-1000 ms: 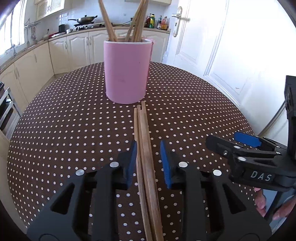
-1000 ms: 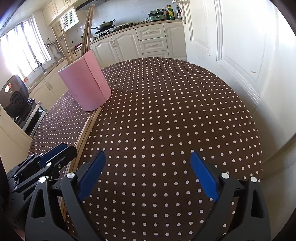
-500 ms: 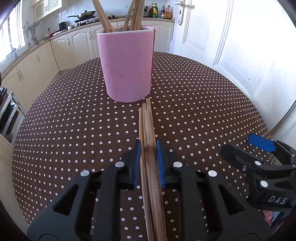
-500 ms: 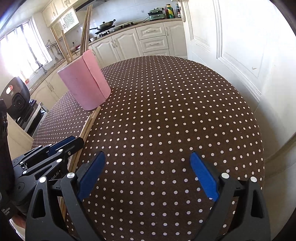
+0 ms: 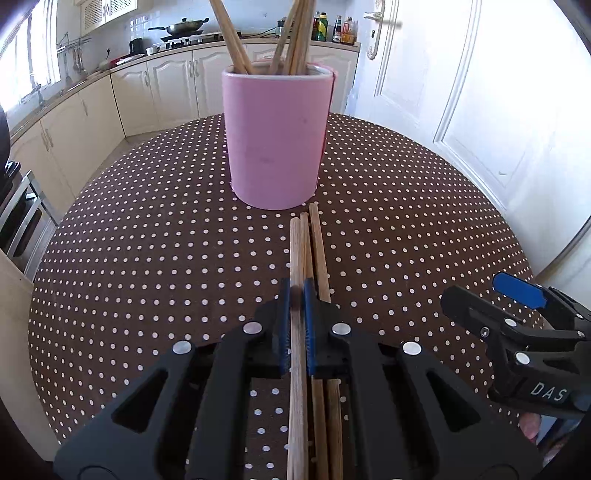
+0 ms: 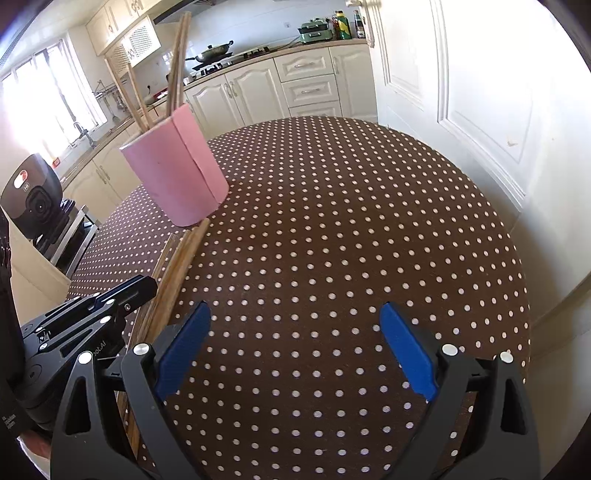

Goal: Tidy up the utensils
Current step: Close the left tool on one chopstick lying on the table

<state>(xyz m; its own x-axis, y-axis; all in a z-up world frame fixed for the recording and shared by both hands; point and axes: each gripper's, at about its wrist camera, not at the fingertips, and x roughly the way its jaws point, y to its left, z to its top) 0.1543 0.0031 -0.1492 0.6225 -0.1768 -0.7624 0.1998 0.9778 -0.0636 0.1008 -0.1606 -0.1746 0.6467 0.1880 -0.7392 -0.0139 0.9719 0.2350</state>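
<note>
1. Writing: the right gripper shows "DAS" in white on its black body at 4 o'clock of the left wrist view; the left gripper shows a partly hidden white marking ending in "ot.AI" at 8 o'clock of the right wrist view; bottle labels on the far counter are too small to read.
2. Container: a pink cup stands upright on the table, at 12 o'clock from the left gripper; several wooden chopsticks stand in it, leaning against its rim; their tops leave the frame.
3. Table: round, covered by a brown cloth with white dots.
4. Task item: three loose chopsticks lie side by side on the cloth, far tips just beside the cup base at its 6 o'clock; they run straight back under the left gripper.
5. Left gripper: blue pads pressed together on one stick, the leftmost of the three; the other two lie just right of the pads, outside the grip.
6. Right gripper: blue pads wide apart, nothing between them; it hangs over bare cloth, well apart from the cup, which lies at its 11 o'clock; the loose chopsticks lie at its 10 o'clock.
7. Background: cream cabinets, a wok on the hob, a white door.
</note>
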